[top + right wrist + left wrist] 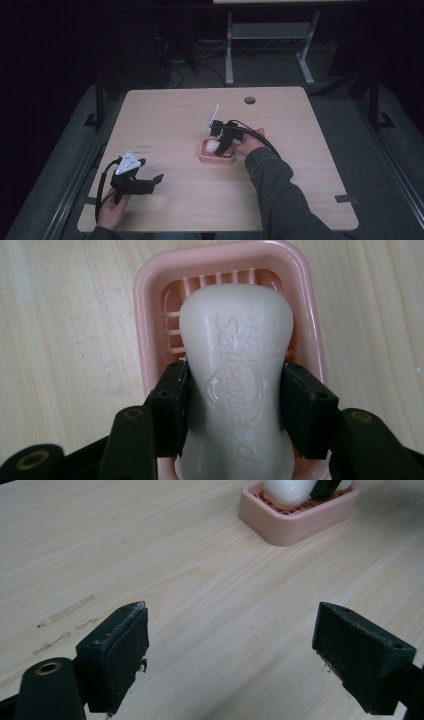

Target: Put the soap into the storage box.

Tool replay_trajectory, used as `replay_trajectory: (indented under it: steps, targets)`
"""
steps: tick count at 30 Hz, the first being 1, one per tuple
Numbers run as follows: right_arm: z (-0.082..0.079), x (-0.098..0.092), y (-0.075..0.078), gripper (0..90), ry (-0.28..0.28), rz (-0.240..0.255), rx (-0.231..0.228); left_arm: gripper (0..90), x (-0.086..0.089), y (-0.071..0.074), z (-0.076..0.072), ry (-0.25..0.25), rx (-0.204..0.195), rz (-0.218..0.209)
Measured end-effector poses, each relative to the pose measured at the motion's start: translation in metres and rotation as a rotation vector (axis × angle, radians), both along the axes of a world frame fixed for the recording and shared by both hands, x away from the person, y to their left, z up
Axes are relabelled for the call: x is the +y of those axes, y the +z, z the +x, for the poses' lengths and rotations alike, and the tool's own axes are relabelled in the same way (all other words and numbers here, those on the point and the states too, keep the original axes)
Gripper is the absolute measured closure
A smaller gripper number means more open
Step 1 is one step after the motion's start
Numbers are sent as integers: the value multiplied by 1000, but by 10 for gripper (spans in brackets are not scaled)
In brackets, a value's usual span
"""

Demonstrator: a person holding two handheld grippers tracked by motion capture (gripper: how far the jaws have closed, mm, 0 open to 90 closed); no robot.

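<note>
Right gripper view: soap bar (pixel 235 385) between tongs (pixel 235 412), near end cut off.

Dim lab: bare table (pixel 165 115), floor cables (pixel 175 75)

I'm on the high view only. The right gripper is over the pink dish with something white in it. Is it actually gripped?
Observer: Yes. In the right gripper view the right gripper has both jaws pressed on the narrow waist of the white soap bar.
Operator: Is the bar inside the dish or overhanging it?
Observer: It sits over the slatted floor of the pink soap dish, with the rim showing round its far end.
Operator: Which way up is the bar?
Observer: Embossed lettering faces the camera, running along the bar's length.
Operator: And the left gripper?
Observer: The left gripper stands wide open over bare wooden table, with nothing between the jaws.
</note>
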State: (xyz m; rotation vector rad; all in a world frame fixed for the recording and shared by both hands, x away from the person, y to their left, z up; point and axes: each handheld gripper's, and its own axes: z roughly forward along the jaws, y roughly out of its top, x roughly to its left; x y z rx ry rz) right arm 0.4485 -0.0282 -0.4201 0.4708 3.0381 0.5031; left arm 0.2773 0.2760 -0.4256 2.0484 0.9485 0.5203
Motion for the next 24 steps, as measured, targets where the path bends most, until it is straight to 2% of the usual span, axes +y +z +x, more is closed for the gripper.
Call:
replay_trajectory:
  steps: [3, 7, 9, 18, 24]
  targets:
    - [0, 0, 1, 475, -2, 7, 3, 146, 1, 0, 0, -4, 1, 7]
    - [-2, -1, 8, 460, -7, 46, -11, 146, -1, 0, 0, 3, 2, -8]
    - [-3, -3, 10, 439, -6, 46, -23, 146, -2, 0, -1, 4, 2, -11]
    - [-7, -12, 19, 381, -38, 74, -22, 145, -2, -1, -1, 4, 0, -16]
    - [-11, -21, 27, 362, -57, 94, -29, 146, 0, 0, 0, 2, 0, 1]
